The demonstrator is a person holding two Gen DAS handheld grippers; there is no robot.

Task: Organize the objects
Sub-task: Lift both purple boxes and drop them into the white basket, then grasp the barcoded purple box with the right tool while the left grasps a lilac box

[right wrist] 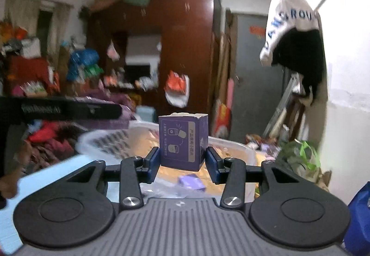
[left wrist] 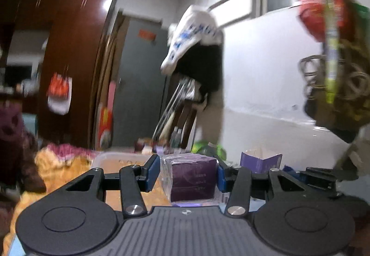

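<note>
My left gripper [left wrist: 188, 174] is shut on a dark purple box wrapped in clear plastic [left wrist: 192, 177], held up in the air. My right gripper [right wrist: 182, 163] is shut on an open-topped purple carton [right wrist: 182, 140] with white printed pictures, held upright. That carton also shows in the left wrist view [left wrist: 260, 160], to the right of the wrapped box. Below both lies a white plastic basket [right wrist: 111, 138] over orange bedding. A small purple packet [right wrist: 192, 182] lies under the right gripper.
A brown wardrobe [right wrist: 187, 47] and a grey door [right wrist: 254, 75] stand behind. Clothes hang on a rail at the right wall [right wrist: 291, 31]. A green bag [right wrist: 300, 156] sits by the wall. Piles of clothes fill the left side [right wrist: 46, 135]. Hanging bags [left wrist: 335, 47] are close at right.
</note>
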